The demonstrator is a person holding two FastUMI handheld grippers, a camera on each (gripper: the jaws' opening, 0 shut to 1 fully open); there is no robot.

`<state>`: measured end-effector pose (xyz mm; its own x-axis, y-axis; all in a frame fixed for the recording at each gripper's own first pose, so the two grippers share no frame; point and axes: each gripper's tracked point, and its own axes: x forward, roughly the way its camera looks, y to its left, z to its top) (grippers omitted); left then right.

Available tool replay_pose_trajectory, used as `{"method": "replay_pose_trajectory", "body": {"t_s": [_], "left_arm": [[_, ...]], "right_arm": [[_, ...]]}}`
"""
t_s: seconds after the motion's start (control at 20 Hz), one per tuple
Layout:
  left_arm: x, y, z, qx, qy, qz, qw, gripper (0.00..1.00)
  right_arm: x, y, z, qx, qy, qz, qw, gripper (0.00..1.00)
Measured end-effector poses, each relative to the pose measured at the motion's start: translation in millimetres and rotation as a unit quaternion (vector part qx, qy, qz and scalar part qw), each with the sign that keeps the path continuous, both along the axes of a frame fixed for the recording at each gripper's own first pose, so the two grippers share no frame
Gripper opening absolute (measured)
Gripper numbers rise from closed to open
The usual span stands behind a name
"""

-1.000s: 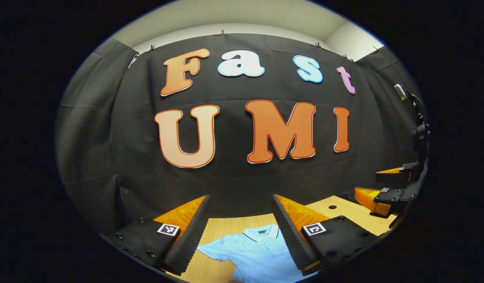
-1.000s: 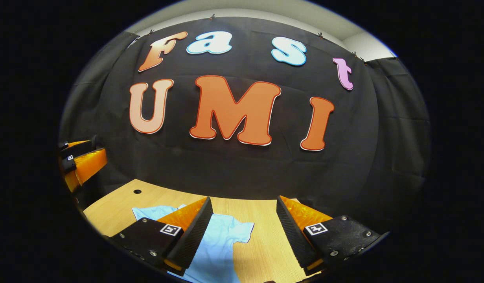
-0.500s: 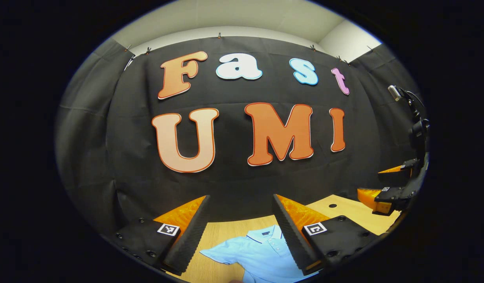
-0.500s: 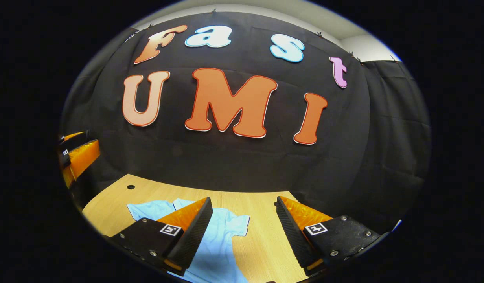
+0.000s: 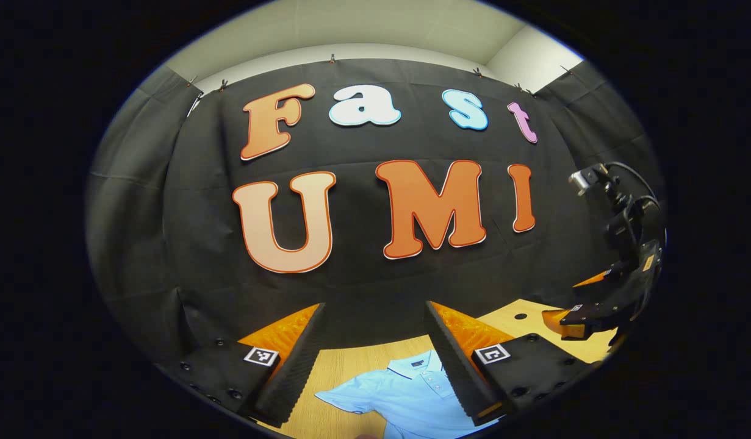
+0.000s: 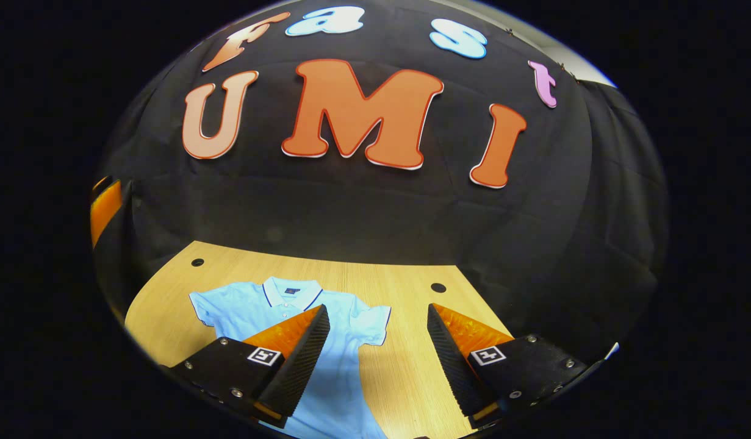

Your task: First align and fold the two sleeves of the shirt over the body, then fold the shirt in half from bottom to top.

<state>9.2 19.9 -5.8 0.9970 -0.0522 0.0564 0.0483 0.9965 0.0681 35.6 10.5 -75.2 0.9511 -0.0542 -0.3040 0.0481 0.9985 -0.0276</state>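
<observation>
Nothing folded yet: the shirt (image 6: 341, 366) lies flat on the bench (image 6: 406, 286), sleeves spread. Both the left gripper (image 5: 375, 360) and right gripper (image 6: 378, 360) hang released above (neither touching cloth); next, each must descend onto a sleeve.

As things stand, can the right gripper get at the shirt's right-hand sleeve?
Probably yes. The right gripper hangs open above the table, the sleeve lies flat just ahead between its fingers, and nothing sits in between. It only needs to come down.

My left gripper (image 5: 373, 356) has black finger mounts with silver screws and square black-and-white markers. My right gripper (image 6: 378, 360) matches, trailing a black cable (image 5: 632, 177).
</observation>
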Motion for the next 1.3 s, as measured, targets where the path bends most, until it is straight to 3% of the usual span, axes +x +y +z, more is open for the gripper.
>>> {"method": "replay_pose_trajectory", "body": {"t_s": [0.25,0.65,1.05,1.3], "left_arm": [[6,-8,-6,0.004,0.011,0.027,1.0,1.0],[9,-3,-29,0.011,0.063,0.107,0.992,1.0],[-1,8,-70,0.001,0.135,0.176,0.975,1.0],[-8,9,-72,0.017,0.152,0.199,0.968,1.0]], "right_arm": [[49,-12,-42,-0.008,0.071,0.026,0.997,0.97],[117,-23,-128,-0.008,0.19,0.062,0.98,0.96],[160,-19,-205,0.013,0.289,0.069,0.955,0.95],[174,-18,-238,0.023,0.332,0.066,0.941,0.87]]}}
